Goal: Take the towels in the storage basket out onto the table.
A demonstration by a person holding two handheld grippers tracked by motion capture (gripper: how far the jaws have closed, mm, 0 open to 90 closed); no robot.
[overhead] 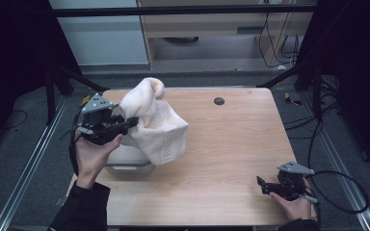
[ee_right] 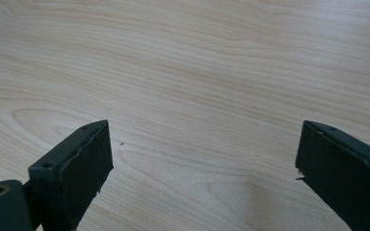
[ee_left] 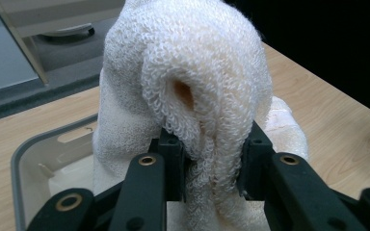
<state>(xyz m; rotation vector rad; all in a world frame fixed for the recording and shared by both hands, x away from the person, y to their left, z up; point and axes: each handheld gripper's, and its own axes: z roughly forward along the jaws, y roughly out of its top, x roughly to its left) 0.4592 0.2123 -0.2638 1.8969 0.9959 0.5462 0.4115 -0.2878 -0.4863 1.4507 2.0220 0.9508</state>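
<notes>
Left tool [overhead: 132, 122] is clamped on a cream-white terry cloth towel [overhead: 156, 122], jaws pinching a bunched fold of it; in the left gripper view the towel [ee_left: 192, 91] bulges up above the jaws and drapes down between them. Towel hangs lifted off the light wooden worktop [overhead: 231, 144], its upper end sticking up in a rounded peak, its lower part sagging down to a shallow white plastic tray with rounded corners [overhead: 125, 163] at the worktop's left side. Tray [ee_left: 33, 163] sits right under the left tool, part of the towel draped into it. Right tool [overhead: 262, 185] rests low near the right front corner of the worktop, well apart from towel and tray, jaws spread wide with nothing between them; the right gripper view has bare wood grain [ee_right: 197, 86] between the two black jaws. Small dark round hole [overhead: 218, 101] near the worktop's far edge.
</notes>
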